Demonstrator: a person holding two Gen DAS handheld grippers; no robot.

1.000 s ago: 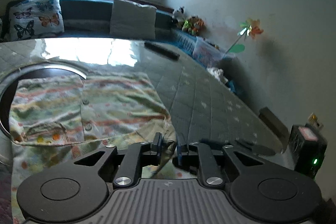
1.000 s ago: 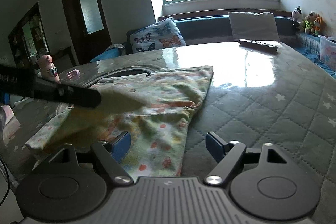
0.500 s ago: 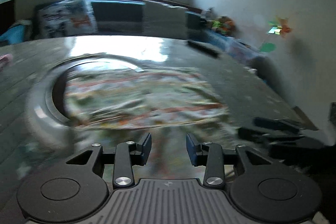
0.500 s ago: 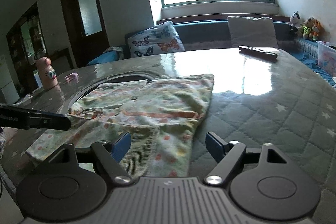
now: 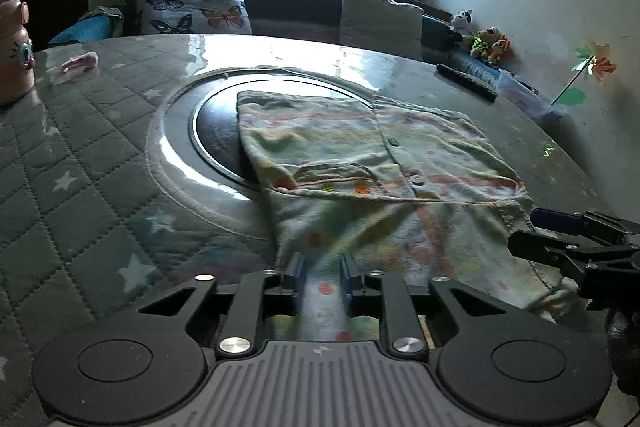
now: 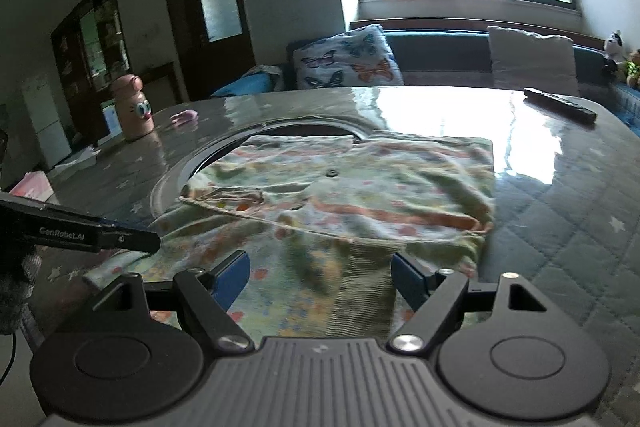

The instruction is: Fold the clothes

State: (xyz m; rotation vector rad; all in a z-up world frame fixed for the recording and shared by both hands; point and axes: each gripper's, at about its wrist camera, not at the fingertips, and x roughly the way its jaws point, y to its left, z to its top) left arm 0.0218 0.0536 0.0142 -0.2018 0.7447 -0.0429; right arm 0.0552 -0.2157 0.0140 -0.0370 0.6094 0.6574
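Your left gripper [image 5: 322, 281] has swung away from the garment's [image 5: 372, 163] right side to its left near part, by the table's [image 5: 80, 163] near edge. A second ago it was shut at the sleeve cuff; it let go, and its jaws have just been closing again with a strip of the floral cloth now between the blue pads [image 5: 297, 277]. The cloth you had lifted has dropped and lies flat over the lower part of the garment. Your right gripper [image 6: 320, 273], jaws wide as before, has slid nearer the ribbed cuff [image 6: 362, 291], which now lies between its fingers.
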